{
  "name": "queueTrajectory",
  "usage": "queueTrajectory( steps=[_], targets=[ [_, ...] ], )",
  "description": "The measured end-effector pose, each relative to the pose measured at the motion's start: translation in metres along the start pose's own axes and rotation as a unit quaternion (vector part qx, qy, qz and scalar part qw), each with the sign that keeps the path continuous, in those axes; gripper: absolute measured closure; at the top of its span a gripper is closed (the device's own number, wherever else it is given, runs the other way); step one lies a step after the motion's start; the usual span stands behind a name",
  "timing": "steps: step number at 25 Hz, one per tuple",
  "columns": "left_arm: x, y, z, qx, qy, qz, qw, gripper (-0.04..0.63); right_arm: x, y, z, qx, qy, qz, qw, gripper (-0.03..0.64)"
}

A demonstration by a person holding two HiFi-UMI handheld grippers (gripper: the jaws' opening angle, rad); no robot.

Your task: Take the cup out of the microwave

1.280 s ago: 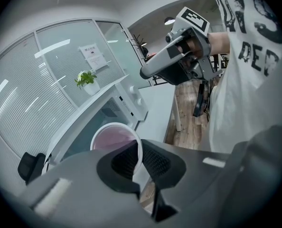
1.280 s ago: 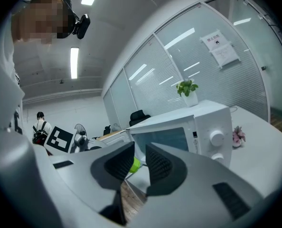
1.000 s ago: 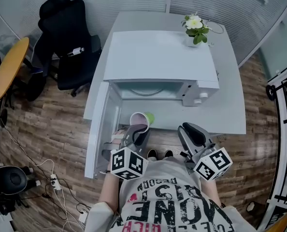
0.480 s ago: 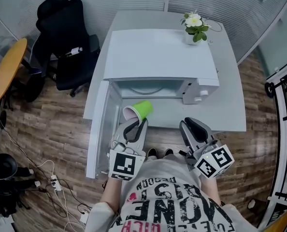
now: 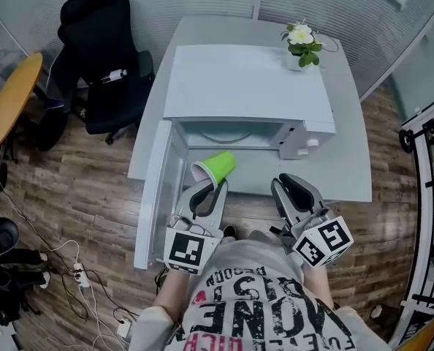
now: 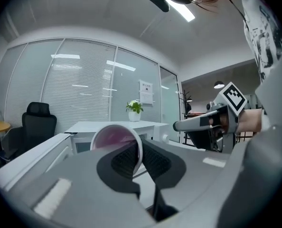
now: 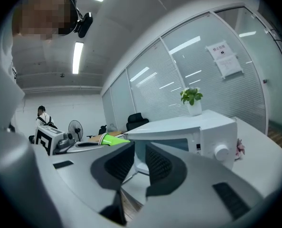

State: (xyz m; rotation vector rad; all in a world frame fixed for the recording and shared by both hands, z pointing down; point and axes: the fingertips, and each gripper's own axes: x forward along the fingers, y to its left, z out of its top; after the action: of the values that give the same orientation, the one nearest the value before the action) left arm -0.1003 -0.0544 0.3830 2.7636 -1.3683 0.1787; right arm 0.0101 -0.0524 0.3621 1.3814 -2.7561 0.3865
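Since a second earlier, cup (image 5: 217,168) rose and rolled onto its side, rim pinched in left gripper (image 5: 208,189), outside microwave (image 5: 246,82), just before its opening. Right gripper (image 5: 296,190) sat slightly parted, empty. Removal looked nearly done.

one green cup (image 5: 218,167), one microwave (image 5: 246,82), one left gripper (image 5: 207,190), one right gripper (image 5: 293,190), one potted plant (image 5: 302,44), one office chair (image 5: 104,50)

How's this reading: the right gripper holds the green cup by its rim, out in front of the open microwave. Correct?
Wrong gripper. The left gripper holds the green cup by its rim, out in front of the open microwave; the left gripper view shows its jaws shut on the rim. The right gripper is empty.
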Motion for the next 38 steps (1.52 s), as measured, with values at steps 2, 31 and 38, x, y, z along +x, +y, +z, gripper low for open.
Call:
queueTrajectory(
  steps=[2,31,38],
  targets=[
    [0.001,-0.001,0.001,0.003,-0.004,-0.003,1.0000,0.566,0.004,0.001,0.003,0.000,-0.002,0.002,1.000,0.532],
    [0.017,0.006,0.015,0.005,-0.030,0.009,0.9995,0.566,0.017,-0.017,0.008,-0.012,0.004,0.000,1.000,0.535],
    [0.018,0.006,0.015,-0.016,-0.024,0.015,0.9995,0.566,0.019,-0.017,0.007,-0.012,0.009,0.003,1.000,0.535]
  ],
)
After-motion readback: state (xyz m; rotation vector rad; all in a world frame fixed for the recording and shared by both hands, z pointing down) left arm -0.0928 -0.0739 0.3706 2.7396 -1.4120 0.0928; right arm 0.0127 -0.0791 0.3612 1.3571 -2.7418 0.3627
